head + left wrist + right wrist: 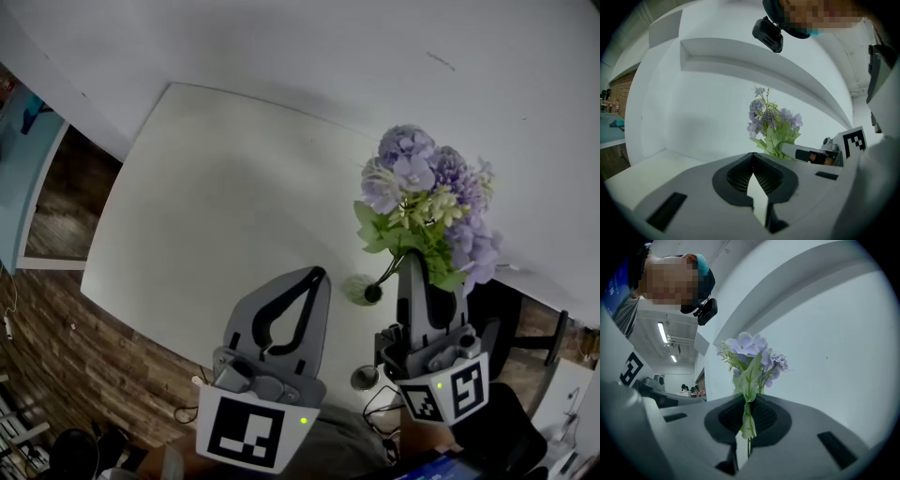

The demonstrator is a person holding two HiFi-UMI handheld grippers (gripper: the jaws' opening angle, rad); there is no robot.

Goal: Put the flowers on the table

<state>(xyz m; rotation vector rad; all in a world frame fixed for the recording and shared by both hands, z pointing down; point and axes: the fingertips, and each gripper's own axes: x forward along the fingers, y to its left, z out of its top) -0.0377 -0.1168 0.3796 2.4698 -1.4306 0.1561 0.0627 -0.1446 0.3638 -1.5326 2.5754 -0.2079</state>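
A bunch of purple flowers (427, 187) with green leaves stands upright over the right part of the white table (216, 206). My right gripper (412, 255) is shut on its stem, just under the leaves. The stem curves down to a dark end over a small round greenish thing (361, 289) near the table's edge. In the right gripper view the stem and a leaf run between the closed jaws (746, 397), with the blossoms (750, 350) above. My left gripper (317, 274) is beside it on the left, shut and empty. The left gripper view shows the closed tips (753, 157) and the flowers (771, 124) beyond.
A white wall (328, 47) rises behind the table. Brick-patterned floor (56, 328) lies below the table's left edge, with cables (192, 403) near it. Dark furniture (525, 319) stands at the right. A person's head-mounted camera (768, 33) shows in both gripper views.
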